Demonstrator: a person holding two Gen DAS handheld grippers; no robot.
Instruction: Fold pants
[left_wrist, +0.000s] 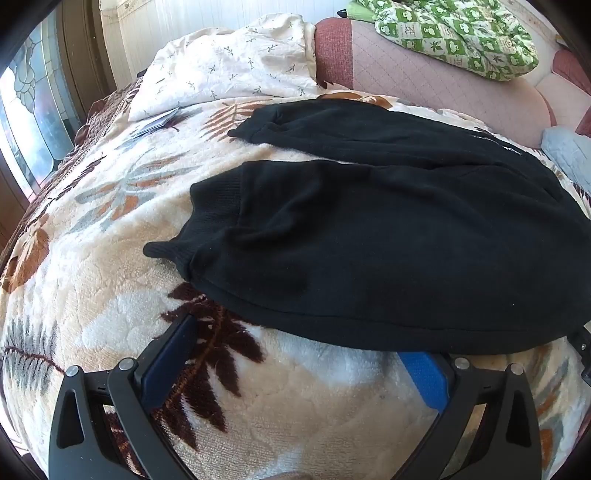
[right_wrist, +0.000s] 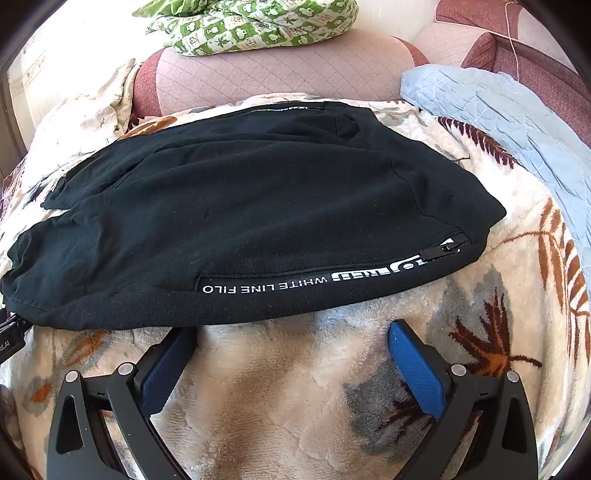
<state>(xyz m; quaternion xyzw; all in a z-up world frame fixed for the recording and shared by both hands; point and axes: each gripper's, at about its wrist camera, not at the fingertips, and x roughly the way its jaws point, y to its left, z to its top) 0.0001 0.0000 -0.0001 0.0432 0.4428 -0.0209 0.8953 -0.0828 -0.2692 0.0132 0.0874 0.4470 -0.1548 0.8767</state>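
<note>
Left wrist view: black pants (left_wrist: 369, 240) lie flat on the bed's blanket (left_wrist: 92, 258), just ahead of the left gripper (left_wrist: 303, 354) and right gripper (right_wrist: 291, 354), both released.

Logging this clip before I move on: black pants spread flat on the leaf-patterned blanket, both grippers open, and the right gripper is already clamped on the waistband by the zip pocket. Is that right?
One point is wrong. The right gripper is not clamped on anything: in the right wrist view its fingers sit apart on the blanket, just short of the pants edge near the zip pocket. The rest holds; the left gripper is open too.
</note>
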